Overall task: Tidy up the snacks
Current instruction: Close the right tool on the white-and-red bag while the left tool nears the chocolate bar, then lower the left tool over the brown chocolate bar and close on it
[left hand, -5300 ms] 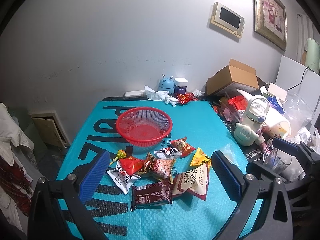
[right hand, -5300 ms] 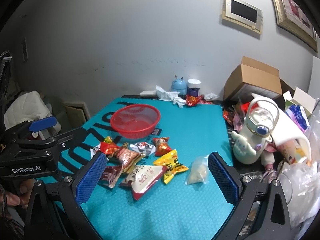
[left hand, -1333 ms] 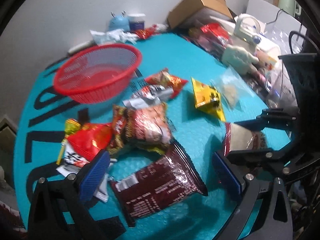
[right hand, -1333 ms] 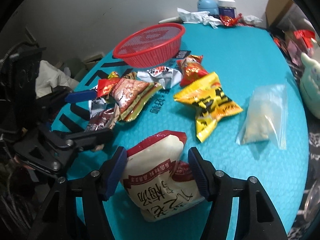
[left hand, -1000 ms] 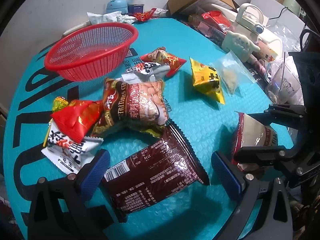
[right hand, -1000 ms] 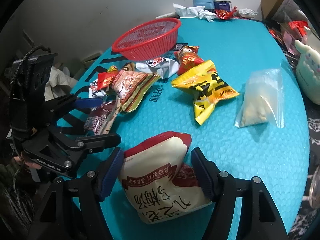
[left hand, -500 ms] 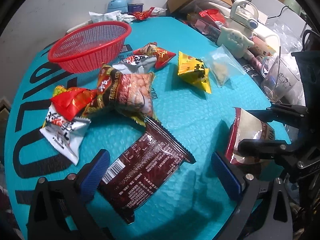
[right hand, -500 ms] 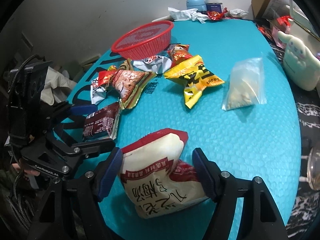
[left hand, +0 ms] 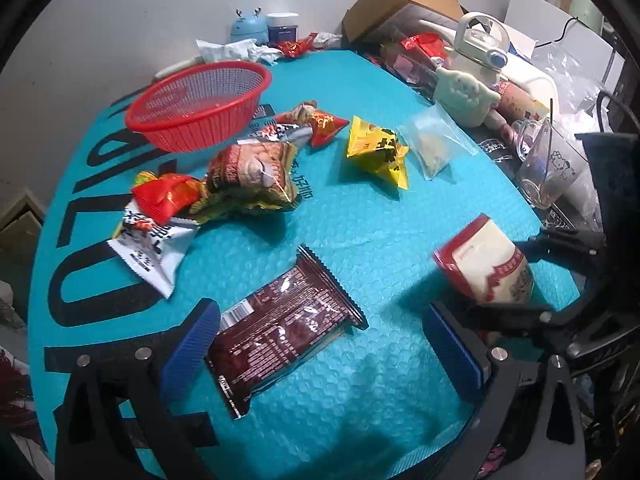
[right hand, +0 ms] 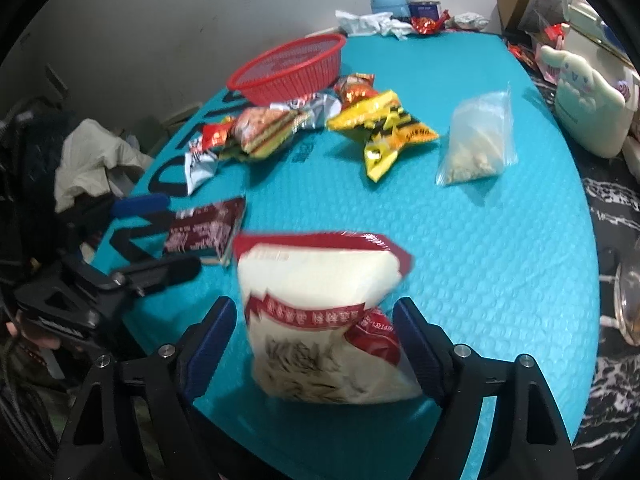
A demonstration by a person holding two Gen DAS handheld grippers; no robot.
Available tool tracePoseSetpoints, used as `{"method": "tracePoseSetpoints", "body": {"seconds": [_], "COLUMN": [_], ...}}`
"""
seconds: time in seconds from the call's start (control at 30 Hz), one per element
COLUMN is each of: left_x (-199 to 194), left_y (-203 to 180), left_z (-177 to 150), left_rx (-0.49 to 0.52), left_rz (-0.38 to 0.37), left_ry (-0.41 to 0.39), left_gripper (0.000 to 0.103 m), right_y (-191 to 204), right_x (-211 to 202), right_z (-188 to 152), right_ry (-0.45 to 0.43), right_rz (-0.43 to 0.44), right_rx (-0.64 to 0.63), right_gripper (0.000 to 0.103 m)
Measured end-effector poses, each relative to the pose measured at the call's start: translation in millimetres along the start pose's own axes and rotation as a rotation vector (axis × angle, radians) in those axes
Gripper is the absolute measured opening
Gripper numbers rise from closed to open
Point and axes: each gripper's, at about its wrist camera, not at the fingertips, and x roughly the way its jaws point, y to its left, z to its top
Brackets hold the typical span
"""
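My right gripper point(right hand: 316, 340) is shut on a white and red snack bag point(right hand: 320, 320) and holds it lifted above the teal mat; the bag also shows in the left wrist view point(left hand: 486, 266). My left gripper point(left hand: 320, 344) is open, its fingers on either side of a dark brown snack packet point(left hand: 284, 328) that lies flat on the mat. An empty red basket point(left hand: 200, 102) stands at the back left. Several more snack packets lie in front of it, among them a yellow one point(left hand: 376, 150) and a brown peanut bag point(left hand: 252, 170).
A clear zip bag point(left hand: 434, 142) lies right of the yellow packet. A glass mug point(left hand: 550, 168), a white plush toy point(left hand: 466, 96), a kettle and a cardboard box point(left hand: 400, 0) crowd the right edge. Tissues and small jars sit at the back.
My right gripper has lifted the white and red bag off the mat and tilted it up. My left gripper has shifted slightly around the brown packet.
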Motion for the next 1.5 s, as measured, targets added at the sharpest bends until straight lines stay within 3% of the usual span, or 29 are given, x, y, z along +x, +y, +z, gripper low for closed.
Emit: {"method": "tracePoseSetpoints", "body": {"seconds": [0.3,0.63,0.87,1.0,1.5], "left_x": [7.0,34.6,31.5,27.2,21.1], "left_y": [12.7,29.6,30.3,29.3,15.8], "left_z": [-2.8,-7.2,-14.0,-16.3,-28.6], "left_rx": [0.011,0.045,0.043,0.018,-0.150], "left_rz": [0.039,0.022,0.007,0.004,0.099], "left_ry": [0.017,0.073,0.048,0.040,0.085], "left_gripper": [0.103,0.102,0.075,0.064,0.062], "right_y": [14.8,19.5,21.6,20.3,6.8], "right_x": [8.9,15.6,17.8,18.1,7.3], "right_z": [-5.3,0.7,3.8,4.4,-1.7], "right_ry": [-0.007,-0.007,0.001,0.002,-0.007], "right_rz": [-0.049,-0.059,-0.060,-0.058,-0.085], "right_rx": [-0.060,-0.069,-0.077,-0.076,-0.053], "right_gripper": [0.077,0.075,0.075,0.075,0.074]}}
